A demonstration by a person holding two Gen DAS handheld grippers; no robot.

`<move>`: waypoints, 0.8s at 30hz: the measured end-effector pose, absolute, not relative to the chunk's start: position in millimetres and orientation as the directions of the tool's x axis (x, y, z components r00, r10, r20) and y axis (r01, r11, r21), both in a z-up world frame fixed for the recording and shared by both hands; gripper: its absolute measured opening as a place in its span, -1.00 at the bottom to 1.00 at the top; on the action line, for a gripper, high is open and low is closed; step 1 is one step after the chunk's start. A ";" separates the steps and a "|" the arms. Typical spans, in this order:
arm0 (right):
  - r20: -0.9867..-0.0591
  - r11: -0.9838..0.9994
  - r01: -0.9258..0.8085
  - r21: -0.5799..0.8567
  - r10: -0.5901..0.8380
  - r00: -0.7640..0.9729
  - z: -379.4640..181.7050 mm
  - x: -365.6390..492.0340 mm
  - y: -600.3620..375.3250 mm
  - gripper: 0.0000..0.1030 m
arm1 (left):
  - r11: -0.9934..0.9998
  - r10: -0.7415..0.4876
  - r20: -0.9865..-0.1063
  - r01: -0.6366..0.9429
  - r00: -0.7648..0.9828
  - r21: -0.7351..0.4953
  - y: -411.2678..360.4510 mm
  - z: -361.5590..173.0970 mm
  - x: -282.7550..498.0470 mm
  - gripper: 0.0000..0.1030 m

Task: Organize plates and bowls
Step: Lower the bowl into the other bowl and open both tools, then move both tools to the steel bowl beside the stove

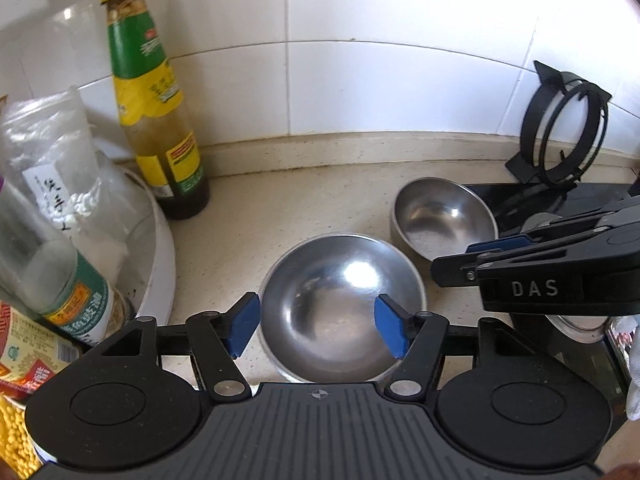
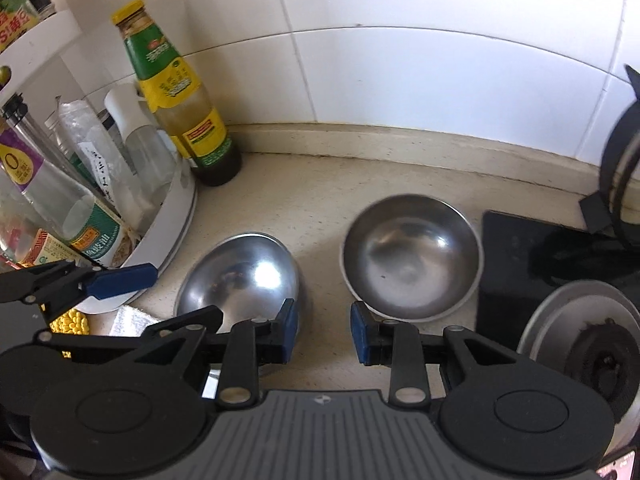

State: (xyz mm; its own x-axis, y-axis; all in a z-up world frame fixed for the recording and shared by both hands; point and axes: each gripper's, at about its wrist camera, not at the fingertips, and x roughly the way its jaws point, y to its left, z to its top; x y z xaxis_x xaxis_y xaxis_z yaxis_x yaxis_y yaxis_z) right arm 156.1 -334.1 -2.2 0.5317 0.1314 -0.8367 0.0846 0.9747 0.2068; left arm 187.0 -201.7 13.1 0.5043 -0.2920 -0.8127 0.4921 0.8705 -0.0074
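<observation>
Far left there's a white round tray (image 2: 176, 216) crammed with bottles and bags, and just beside its back edge a sauce bottle with a yellow cap (image 2: 176, 96) stands upright on the beige surface (image 2: 312, 200) against the tiled wall.

My left hand-held gripper (image 1: 316, 330) hangs over the first steel bowl (image 1: 340, 304). Its blue pads sit wide, about as far apart as the bowl's rim, one by each side, but I honestly can't tell if they touch the metal. The bowl sits on the surface, empty and shiny.

Next over is the second steel bowl (image 2: 412, 256), also upright and empty, just beside the first with a thin gap between them. My right hand-held gripper (image 2: 324, 330) hovers in front of that gap, jaws narrow with nothing between them.

Right of the bowls is a black stove top (image 2: 516, 256) with a burner (image 2: 592, 344), and a black ring stand (image 1: 560, 128) propped near the wall.
</observation>
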 end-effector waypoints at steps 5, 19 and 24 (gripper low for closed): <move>-0.843 0.967 0.126 0.220 0.123 0.524 -8.0 145.0 -350.1 -0.18 | 0.855 -0.300 -0.815 0.519 0.496 0.001 -212.4 10.8 185.1 0.46; -0.859 0.945 0.220 0.241 0.102 0.501 -17.8 126.5 -405.4 -0.05 | 0.844 -0.312 -0.840 0.536 0.444 -0.030 -239.8 6.5 196.5 0.77; -0.854 0.937 0.237 0.255 0.104 0.509 -18.6 125.2 -424.3 -0.03 | 0.840 -0.315 -0.840 0.541 0.441 -0.030 -256.0 6.6 203.5 0.78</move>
